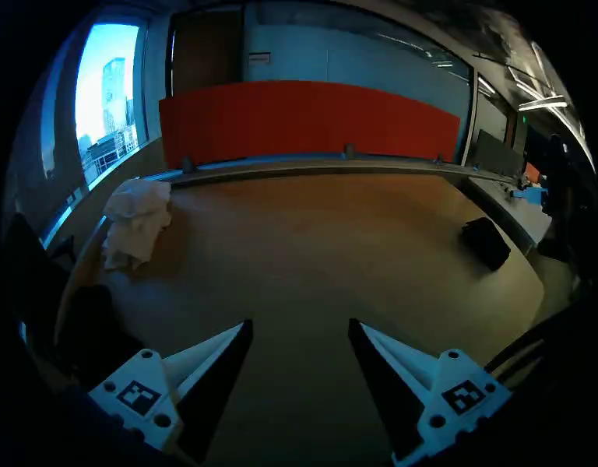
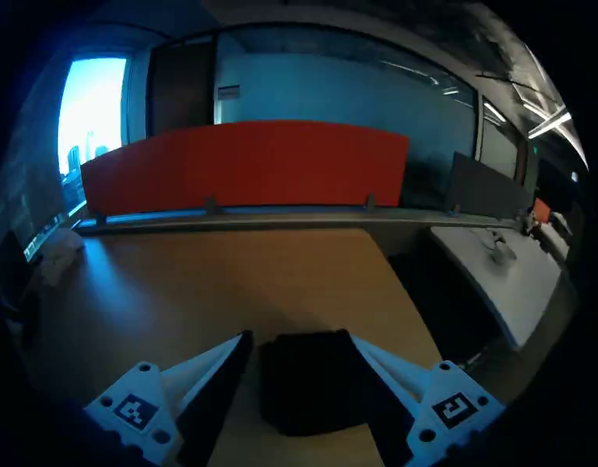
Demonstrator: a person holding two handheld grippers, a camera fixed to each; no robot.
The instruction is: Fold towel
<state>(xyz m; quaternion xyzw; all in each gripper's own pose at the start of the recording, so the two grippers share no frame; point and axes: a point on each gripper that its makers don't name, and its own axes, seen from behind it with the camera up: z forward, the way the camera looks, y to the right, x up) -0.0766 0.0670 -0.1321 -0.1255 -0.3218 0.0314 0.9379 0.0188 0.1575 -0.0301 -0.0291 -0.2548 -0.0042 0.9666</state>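
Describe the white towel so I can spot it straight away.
Start at the red partition along the wooden desk's far edge and follow it toward the bright window. In that desk corner lies the white towel, a crumpled heap. It is the pale, rumpled thing; the black bundle at the desk's other side is dark and compact.

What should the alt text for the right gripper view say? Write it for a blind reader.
The right gripper is open, its fingers flanking a dark bundle, perhaps a towel, on a wooden table. A red partition lines the table's far edge; a pale cloth lies far left.
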